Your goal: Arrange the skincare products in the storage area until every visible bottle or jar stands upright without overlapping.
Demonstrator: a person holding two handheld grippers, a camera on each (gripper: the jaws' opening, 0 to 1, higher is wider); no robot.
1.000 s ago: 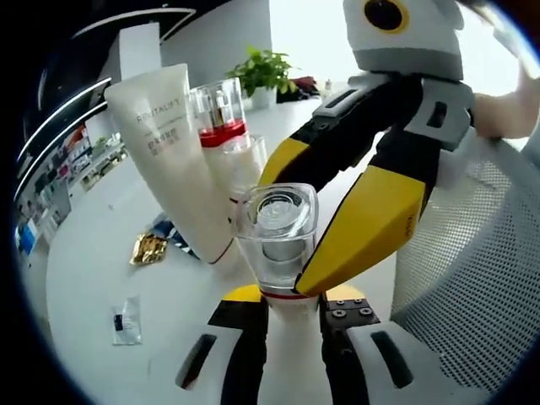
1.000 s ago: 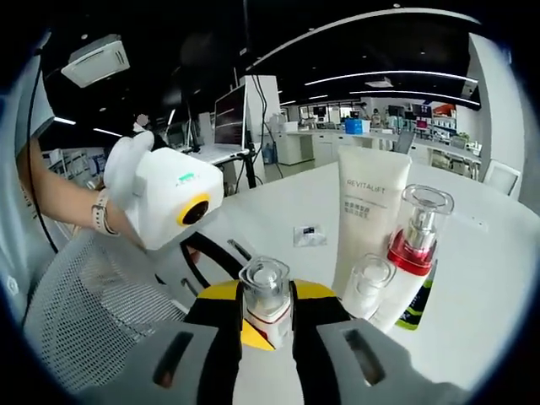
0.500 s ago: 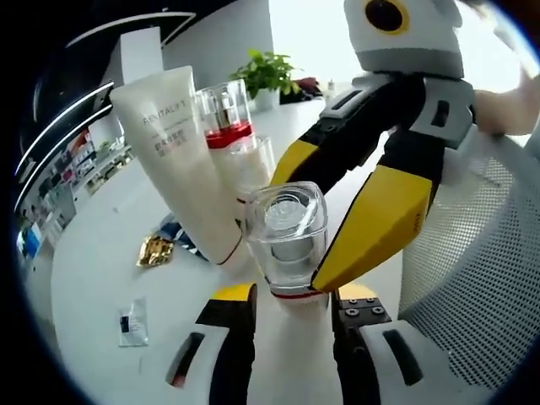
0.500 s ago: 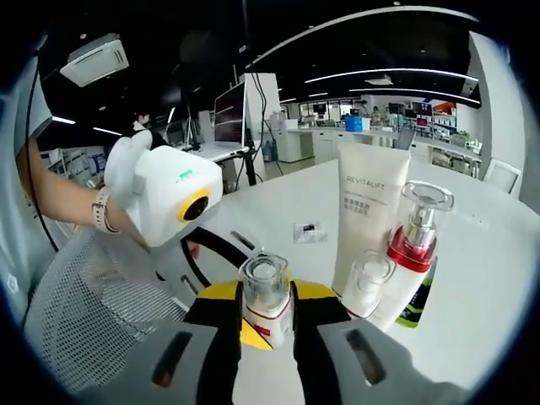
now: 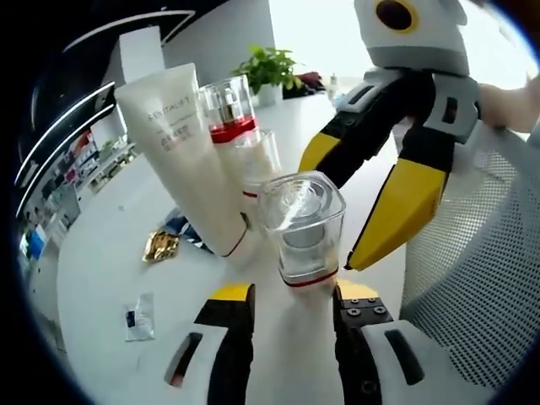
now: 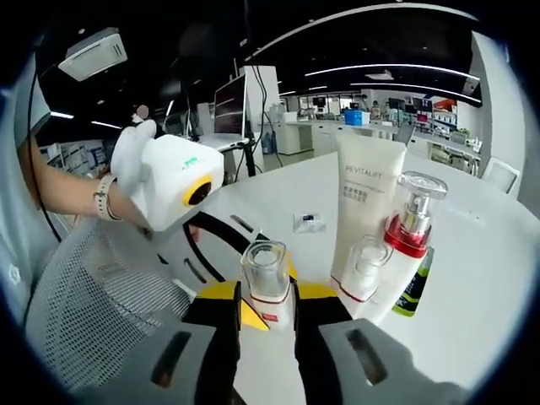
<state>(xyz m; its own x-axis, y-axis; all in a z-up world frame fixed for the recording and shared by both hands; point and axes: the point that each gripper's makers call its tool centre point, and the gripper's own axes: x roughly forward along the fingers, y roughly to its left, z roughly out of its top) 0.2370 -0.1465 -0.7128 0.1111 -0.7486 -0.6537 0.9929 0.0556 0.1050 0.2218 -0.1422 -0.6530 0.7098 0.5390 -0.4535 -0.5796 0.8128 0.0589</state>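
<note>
Small clear square-capped bottle with red band (image 5: pixel 301 228) upright on white table (image 5: pixel 101 253), between spread left gripper (image 5: pixel 287 297) fingers, not pinched. Right gripper (image 6: pixel 266 297) fingers flank the same bottle (image 6: pixel 267 274), open, no contact visible. Just behind: white REVITALIFT tube (image 5: pixel 181 152), clear pump bottle with red collar (image 5: pixel 226 110), small clear-capped jar (image 5: pixel 257 156), all upright, grouped close.

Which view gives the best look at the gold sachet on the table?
The left gripper view. The gold sachet lies there in plain sight on the white table, beside the base of the white tube. In the right gripper view the tube and bottles stand where it would be, so I cannot make it out.
</note>
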